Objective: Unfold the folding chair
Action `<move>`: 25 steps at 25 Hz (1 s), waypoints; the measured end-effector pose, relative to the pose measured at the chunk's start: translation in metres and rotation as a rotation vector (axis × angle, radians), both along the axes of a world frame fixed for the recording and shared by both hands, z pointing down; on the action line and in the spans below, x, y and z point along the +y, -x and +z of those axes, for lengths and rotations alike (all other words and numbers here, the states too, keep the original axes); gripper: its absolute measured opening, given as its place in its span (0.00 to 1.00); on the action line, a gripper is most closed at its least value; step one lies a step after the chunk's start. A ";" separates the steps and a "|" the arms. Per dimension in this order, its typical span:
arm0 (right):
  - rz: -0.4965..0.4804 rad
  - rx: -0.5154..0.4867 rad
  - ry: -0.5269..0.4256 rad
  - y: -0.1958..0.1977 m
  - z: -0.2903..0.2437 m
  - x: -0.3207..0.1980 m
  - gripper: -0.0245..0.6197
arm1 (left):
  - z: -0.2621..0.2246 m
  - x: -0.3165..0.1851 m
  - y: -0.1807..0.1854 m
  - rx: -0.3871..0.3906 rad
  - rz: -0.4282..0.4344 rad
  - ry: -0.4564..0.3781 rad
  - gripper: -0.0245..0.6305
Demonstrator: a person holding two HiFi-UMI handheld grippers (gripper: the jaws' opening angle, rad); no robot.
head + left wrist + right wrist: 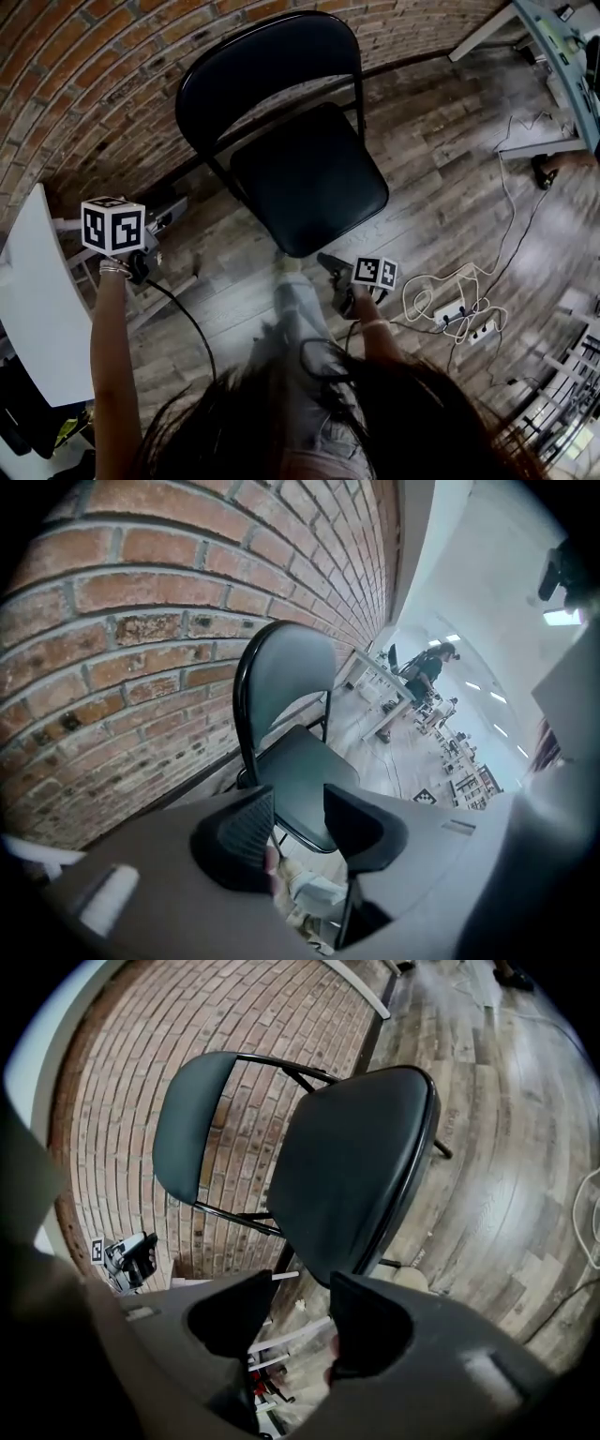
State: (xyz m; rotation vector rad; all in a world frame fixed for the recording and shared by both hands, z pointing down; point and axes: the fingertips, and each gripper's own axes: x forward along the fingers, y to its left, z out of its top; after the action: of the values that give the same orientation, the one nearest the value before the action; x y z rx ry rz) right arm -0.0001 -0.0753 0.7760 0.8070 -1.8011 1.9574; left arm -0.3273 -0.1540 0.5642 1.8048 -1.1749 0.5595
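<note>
The black folding chair (pixel 309 178) stands unfolded on the wooden floor, its seat down and level and its backrest (pixel 267 75) towards the brick wall. My left gripper (pixel 155 246) hangs to the left of the chair, apart from it, and its jaws are open with nothing between them (pixel 298 822). The chair (pixel 295 771) shows beyond them. My right gripper (pixel 330 265) is just in front of the seat's front edge, not touching it, and it is open and empty too (pixel 300 1312). The seat (pixel 352 1176) fills the right gripper view, and the left gripper (pixel 131 1258) shows small at the left.
A brick wall (pixel 84 75) runs behind the chair. A white table (pixel 37 300) stands at the left. Cables and a power strip (pixel 459 314) lie on the floor at the right, near desk legs (pixel 539 145). My own leg and shoe (pixel 292 281) are right by the chair's front.
</note>
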 end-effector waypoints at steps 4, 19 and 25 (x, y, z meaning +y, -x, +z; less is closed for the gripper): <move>0.005 -0.006 -0.034 0.002 -0.020 0.007 0.33 | -0.016 0.031 -0.020 0.027 -0.032 -0.041 0.30; -0.114 -0.009 -0.274 -0.006 -0.128 0.035 0.29 | -0.064 0.159 -0.091 0.130 -0.215 -0.124 0.26; -0.190 -0.012 -0.403 -0.003 -0.173 0.053 0.27 | -0.077 0.202 -0.105 0.170 -0.301 -0.149 0.26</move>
State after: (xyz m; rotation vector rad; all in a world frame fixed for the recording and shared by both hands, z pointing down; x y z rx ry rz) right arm 0.0031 -0.0228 0.6034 0.7066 -2.2267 1.5063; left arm -0.2220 0.0485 0.4870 1.7167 -1.3655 0.1452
